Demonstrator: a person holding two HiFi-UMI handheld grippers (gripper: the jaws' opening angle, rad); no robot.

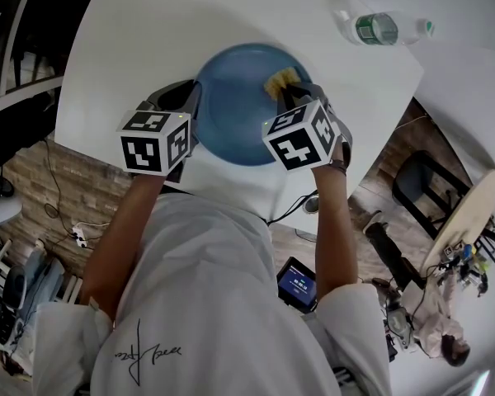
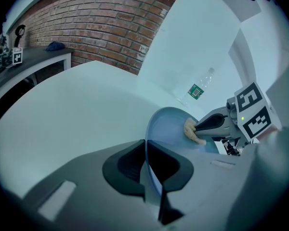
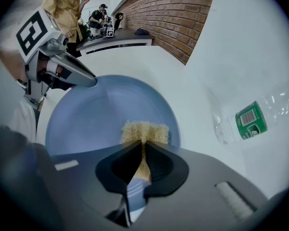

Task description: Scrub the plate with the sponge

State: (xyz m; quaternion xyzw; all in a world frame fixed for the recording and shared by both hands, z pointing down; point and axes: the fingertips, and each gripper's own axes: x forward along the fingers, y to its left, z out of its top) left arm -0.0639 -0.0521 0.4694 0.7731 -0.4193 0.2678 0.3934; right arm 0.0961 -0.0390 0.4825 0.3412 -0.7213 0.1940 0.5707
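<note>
Shirt (image 1: 198, 304) fills the near field in the head view; both marker cubes sit just past it over the plate (image 1: 239, 114).

Left gripper (image 2: 147, 165): jaws closed on the plate rim, at 9 o'clock on the plate in the head view. It's a thin edge-on pinch with very little rim inside the pads.

Right gripper (image 3: 143, 160): jaws clamped on the sponge (image 3: 144, 131). The sponge sits pressed on the plate face near the rim, around 1 o'clock. Most of it sticks out past the jaw tips.

Risks, my read:
- A scrub push toward 9 o'clock loads that one rim pinch, so the plate could pivot or slide out of the left jaws.
- A hard drag could fold the sponge or peel it out of the right jaws, because the grip is only on its back end.
- Near rim of the plate looks close to the tabletop (image 1: 148, 40) edge at 6 o'clock. The cubes hide it, so I can't confirm. A slip that way could send the plate off.
- Bottle (image 1: 379, 29) lies on its side at 1 o'clock, apart from the plate. An overshoot past the rim could hit it and set it rolling.
</note>
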